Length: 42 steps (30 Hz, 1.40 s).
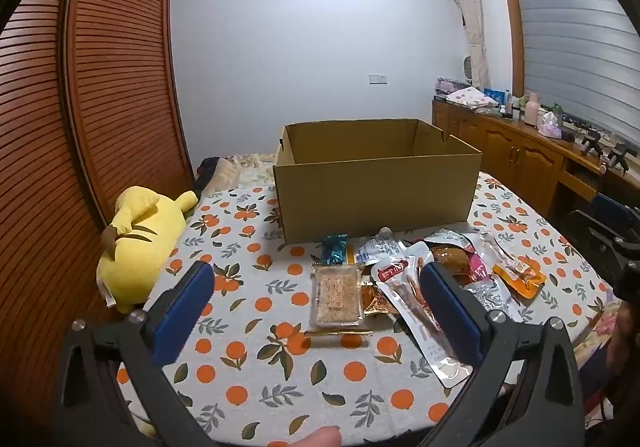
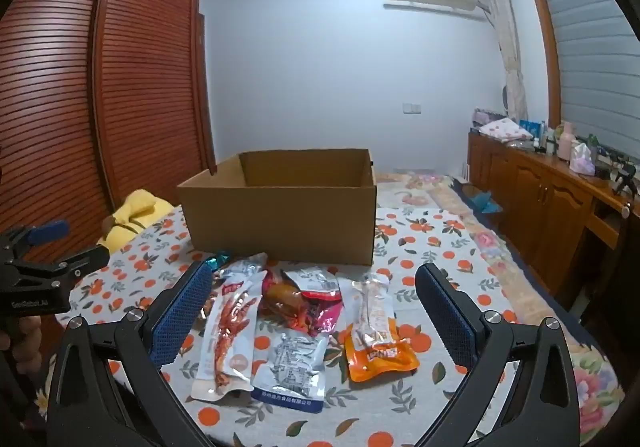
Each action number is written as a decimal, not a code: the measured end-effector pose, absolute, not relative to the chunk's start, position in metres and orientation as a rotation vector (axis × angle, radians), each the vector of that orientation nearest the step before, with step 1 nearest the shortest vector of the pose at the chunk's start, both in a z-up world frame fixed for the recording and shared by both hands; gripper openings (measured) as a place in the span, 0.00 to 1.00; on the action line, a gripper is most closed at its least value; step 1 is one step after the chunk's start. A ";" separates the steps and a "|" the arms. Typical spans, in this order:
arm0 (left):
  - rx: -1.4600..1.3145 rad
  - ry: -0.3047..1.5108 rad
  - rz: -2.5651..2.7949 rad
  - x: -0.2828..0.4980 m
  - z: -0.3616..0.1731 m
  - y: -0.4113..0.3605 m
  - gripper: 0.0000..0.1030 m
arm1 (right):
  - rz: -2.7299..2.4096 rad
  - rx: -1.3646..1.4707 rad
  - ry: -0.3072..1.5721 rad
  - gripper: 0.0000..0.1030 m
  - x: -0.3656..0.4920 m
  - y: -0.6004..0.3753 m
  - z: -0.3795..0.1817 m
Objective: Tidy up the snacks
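An open cardboard box (image 1: 376, 195) stands on the orange-patterned tablecloth; it also shows in the right wrist view (image 2: 280, 223). Several snack packs lie in front of it: a clear tray of crumbly bars (image 1: 337, 297), a teal wrapped candy (image 1: 334, 249), a long clear-and-white pack of red strips (image 2: 230, 327), a silver pouch with blue trim (image 2: 290, 367), an orange pouch (image 2: 378, 351) and a red-and-brown pack (image 2: 298, 299). My left gripper (image 1: 316, 311) is open, above the tray. My right gripper (image 2: 314, 319) is open, above the pouches. Both are empty.
A yellow plush toy (image 1: 140, 247) lies at the table's left edge. A slatted wooden wardrobe (image 1: 100, 87) stands left. A wooden sideboard (image 2: 560, 199) with bottles runs along the right wall. The left gripper's body (image 2: 40, 267) shows at the left of the right wrist view.
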<state>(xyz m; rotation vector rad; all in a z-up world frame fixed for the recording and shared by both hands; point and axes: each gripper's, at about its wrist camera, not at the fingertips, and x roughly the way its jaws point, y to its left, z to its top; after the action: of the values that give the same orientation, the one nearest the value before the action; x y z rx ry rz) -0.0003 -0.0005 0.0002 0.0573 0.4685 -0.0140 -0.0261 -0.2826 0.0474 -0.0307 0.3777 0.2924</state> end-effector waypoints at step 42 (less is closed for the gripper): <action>0.043 0.456 -0.026 -0.006 0.013 0.000 1.00 | 0.293 -0.020 0.372 1.00 -0.029 -0.285 0.050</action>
<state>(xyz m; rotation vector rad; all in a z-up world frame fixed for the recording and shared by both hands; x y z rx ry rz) -0.0062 0.0004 0.0125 0.0433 0.4557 -0.0265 -0.0288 -0.2848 0.0497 -0.0203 0.3723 0.2928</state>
